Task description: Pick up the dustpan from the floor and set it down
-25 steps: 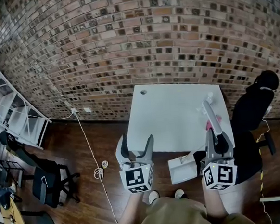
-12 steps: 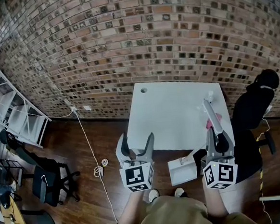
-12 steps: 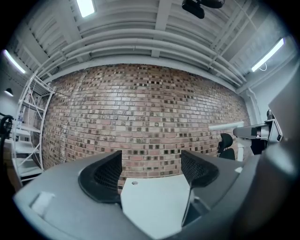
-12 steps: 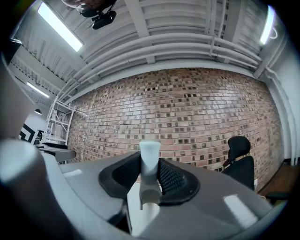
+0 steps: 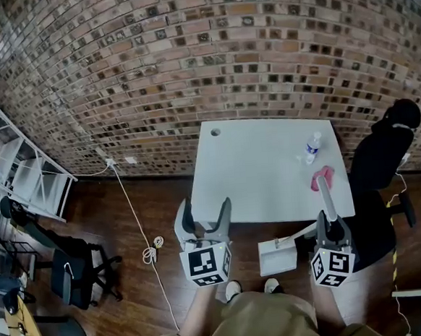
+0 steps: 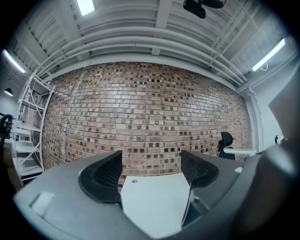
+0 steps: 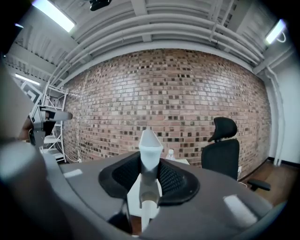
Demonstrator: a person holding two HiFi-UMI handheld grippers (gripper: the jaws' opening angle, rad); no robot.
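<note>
The right gripper is clamping the long handle of the white plastic dustpan. Its pan is hanging to that gripper's left, just short of the white rectangular table, handle pointing toward the table; the left gripper is gaping empty, farther left. The right gripper view is showing only the pinched handle, the head view the pan too.

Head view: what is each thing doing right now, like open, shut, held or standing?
dustpan: held by its handle.
right gripper: jaws shut on the dustpan's handle.
left gripper: jaws open, nothing between them.
water bottle: standing upright on the white table.
pink cloth: lying crumpled on the table.
</note>
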